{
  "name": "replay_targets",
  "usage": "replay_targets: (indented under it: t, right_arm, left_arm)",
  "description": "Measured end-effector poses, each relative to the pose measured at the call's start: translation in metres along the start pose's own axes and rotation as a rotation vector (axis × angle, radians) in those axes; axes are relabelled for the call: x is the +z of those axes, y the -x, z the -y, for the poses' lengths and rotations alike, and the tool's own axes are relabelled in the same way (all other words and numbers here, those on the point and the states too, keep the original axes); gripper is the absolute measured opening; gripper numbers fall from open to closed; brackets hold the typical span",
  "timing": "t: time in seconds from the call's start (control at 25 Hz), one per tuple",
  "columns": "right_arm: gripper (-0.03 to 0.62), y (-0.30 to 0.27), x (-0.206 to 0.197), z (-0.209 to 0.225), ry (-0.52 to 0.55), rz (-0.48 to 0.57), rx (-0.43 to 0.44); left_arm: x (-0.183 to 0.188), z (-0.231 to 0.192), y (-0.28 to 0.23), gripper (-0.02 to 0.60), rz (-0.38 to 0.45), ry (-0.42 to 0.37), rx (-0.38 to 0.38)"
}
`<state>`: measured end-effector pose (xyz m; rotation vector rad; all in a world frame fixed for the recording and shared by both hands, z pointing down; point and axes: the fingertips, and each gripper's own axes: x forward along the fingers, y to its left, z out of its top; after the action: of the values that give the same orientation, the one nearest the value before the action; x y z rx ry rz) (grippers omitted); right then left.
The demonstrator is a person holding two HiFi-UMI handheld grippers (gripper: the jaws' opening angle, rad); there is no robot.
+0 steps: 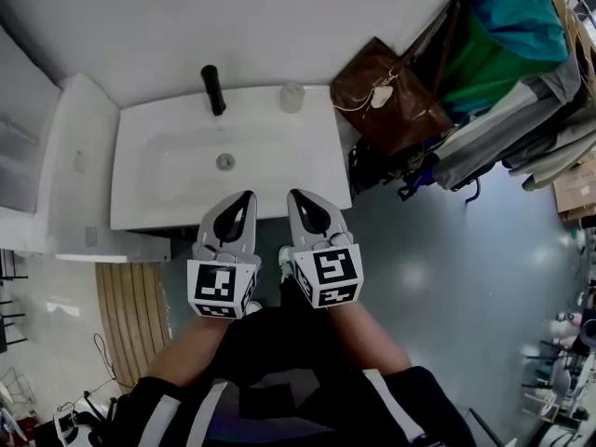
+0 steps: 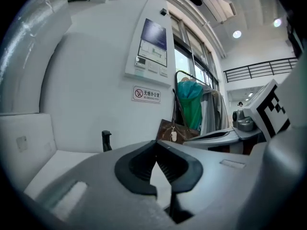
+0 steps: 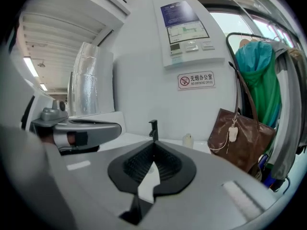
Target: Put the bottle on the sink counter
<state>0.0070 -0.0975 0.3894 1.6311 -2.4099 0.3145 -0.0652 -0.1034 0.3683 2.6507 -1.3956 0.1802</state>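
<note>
A small pale bottle (image 1: 292, 97) stands on the back rim of the white sink (image 1: 140, 203), to the right of the black faucet (image 1: 213, 89). In the right gripper view the bottle (image 3: 187, 140) shows small, beyond the jaws and to the right of the faucet (image 3: 153, 128). My left gripper (image 1: 247, 196) and right gripper (image 1: 294, 195) hang side by side over the sink's front edge, both shut with nothing in them. The left gripper (image 2: 156, 143) points toward the wall; the bottle does not show in its view. The right gripper (image 3: 154, 142) points at the faucet.
A brown bag (image 1: 386, 96) hangs just right of the sink, against a rack of clothes (image 1: 503, 73). A white cabinet top (image 1: 70, 156) adjoins the sink's left side. A no-smoking sign (image 3: 195, 80) and a control panel (image 3: 187, 30) are on the wall.
</note>
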Motion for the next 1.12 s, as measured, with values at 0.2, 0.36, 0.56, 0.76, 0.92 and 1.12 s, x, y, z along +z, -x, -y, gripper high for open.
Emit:
replay_targets:
  t: [0.2,0.36,0.56,0.76,0.92,1.12]
  right_arm:
    - [0.002,0.036,-0.011,-0.04,-0.018,-0.008,-0.02]
    - [0.002,0.065,-0.017,-0.069,-0.03,-0.017,-0.035]
    - [0.002,0.103,-0.019,-0.096,-0.011,-0.032,-0.037]
    - [0.002,0.136,-0.024,-0.111,0.004,-0.037,-0.036]
    - [0.002,0.158,-0.031,-0.124,0.012,-0.043,-0.022]
    - [0.002,0.185,-0.041,-0.123,0.014,-0.053,-0.005]
  left_arm:
    - [-0.015,0.008,0.057,0.002,-0.021,-0.002,-0.031]
    - [-0.019,0.018,0.098,0.002,-0.022,-0.021,-0.054]
    - [-0.017,0.031,0.14,0.002,-0.008,-0.017,-0.063]
    - [-0.017,0.043,0.172,0.002,0.016,-0.014,-0.05]
    - [-0.027,0.053,0.194,0.002,0.011,0.008,-0.047]
    - [-0.034,0.077,0.213,0.002,-0.008,0.021,-0.046]
